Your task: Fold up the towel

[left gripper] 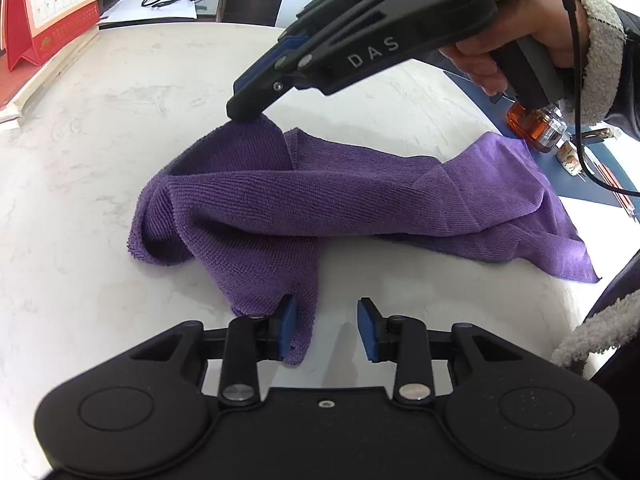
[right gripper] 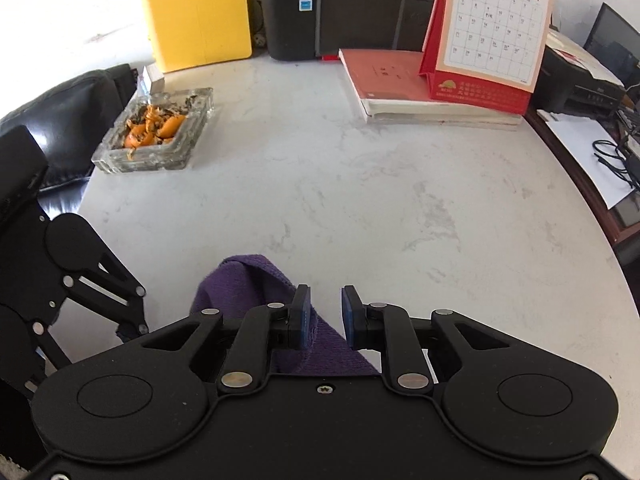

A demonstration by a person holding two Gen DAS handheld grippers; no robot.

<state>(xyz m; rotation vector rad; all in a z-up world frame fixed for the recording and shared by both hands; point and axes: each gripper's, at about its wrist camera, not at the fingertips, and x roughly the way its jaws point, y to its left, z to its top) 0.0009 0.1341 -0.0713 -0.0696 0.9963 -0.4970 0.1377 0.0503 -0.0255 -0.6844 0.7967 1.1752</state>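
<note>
Purple microfibre towel lies rumpled on the marble table. The left gripper stands parted, one pad brushing a corner; the right gripper looks parted too, cloth draped beneath. Judgement: pinch both corners firmly, then lift together.

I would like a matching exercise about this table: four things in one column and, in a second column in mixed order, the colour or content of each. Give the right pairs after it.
Things
1. towel
2. desk calendar
3. glass ashtray
4. box behind the ashtray

Descriptions
A. yellow
B. purple, crumpled on the white table
C. holds orange peel
D. red base, standing on a red book

Pairs: 1-B, 2-D, 3-C, 4-A
</note>
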